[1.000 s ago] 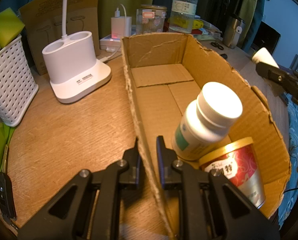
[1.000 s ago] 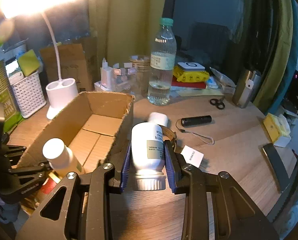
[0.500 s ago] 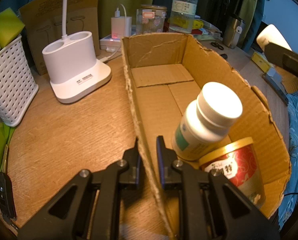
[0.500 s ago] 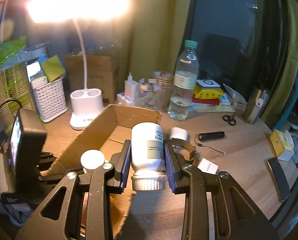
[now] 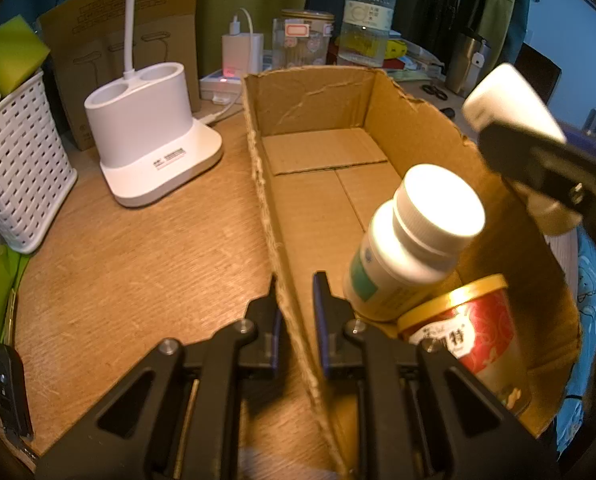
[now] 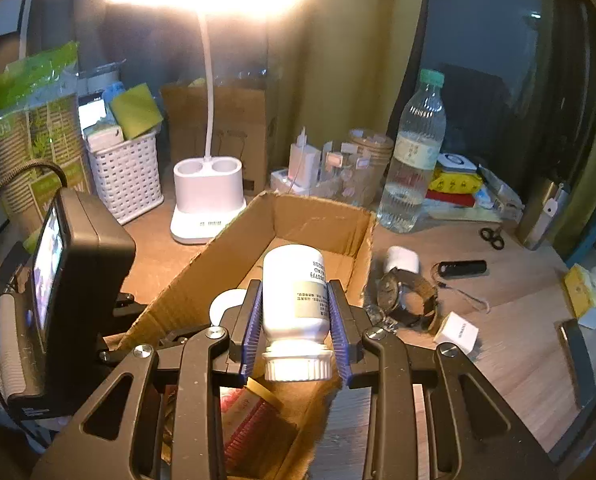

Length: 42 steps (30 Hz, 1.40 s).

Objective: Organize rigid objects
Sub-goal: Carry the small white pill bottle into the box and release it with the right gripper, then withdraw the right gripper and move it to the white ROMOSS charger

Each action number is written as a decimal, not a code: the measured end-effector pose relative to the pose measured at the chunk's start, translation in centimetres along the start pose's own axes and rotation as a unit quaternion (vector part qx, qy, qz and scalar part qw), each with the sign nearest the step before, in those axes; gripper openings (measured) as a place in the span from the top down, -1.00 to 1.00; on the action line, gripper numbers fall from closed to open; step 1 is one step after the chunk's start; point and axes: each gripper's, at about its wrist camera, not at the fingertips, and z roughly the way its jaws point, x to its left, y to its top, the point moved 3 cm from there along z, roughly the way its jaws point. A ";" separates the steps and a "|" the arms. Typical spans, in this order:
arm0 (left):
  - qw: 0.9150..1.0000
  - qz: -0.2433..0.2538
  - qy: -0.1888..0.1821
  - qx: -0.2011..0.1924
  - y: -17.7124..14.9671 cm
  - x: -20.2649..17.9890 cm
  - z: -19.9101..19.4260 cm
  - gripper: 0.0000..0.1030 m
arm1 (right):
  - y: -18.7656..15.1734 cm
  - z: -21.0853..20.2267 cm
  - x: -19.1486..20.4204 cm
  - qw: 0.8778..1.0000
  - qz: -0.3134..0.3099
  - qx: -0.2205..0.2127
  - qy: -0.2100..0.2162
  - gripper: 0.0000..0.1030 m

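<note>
An open cardboard box (image 5: 321, 148) lies on the wooden desk. My left gripper (image 5: 296, 284) is shut on the box's left wall. Inside the near end a white pill bottle (image 5: 413, 240) leans on a red and gold tub (image 5: 469, 344). My right gripper (image 6: 296, 290) is shut on a second white pill bottle (image 6: 294, 292), held bottom forward, cap toward the camera, above the box's (image 6: 317, 216) near end. That bottle and gripper show at the right in the left wrist view (image 5: 513, 108).
A white lamp base (image 5: 150, 132), a white basket (image 5: 14, 160), a charger (image 5: 242, 54), a jar (image 5: 301, 40) and a water bottle (image 6: 413, 160) stand around the box's far side. Right of the box lie a watch (image 6: 405, 292), a flashlight (image 6: 461, 268), scissors (image 6: 491, 236) and a small white box (image 6: 455, 332).
My right gripper has risen and carried the held bottle left, from the desk beside the box to above its near end. My left gripper has not moved.
</note>
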 end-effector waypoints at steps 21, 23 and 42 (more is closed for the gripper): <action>1.000 0.000 0.000 0.000 0.1 0.0 0.1 0.72 | -0.6 0.8 0.2 1.000 0.008 0.012 0.005 0.35; 1.000 0.000 0.000 0.000 0.1 0.0 0.1 0.72 | -0.5 0.8 0.1 1.000 0.009 0.011 0.006 0.35; 1.000 0.000 0.000 0.000 0.1 0.0 0.1 0.72 | -0.6 -0.6 -4.0 0.998 0.046 -0.005 -0.032 0.35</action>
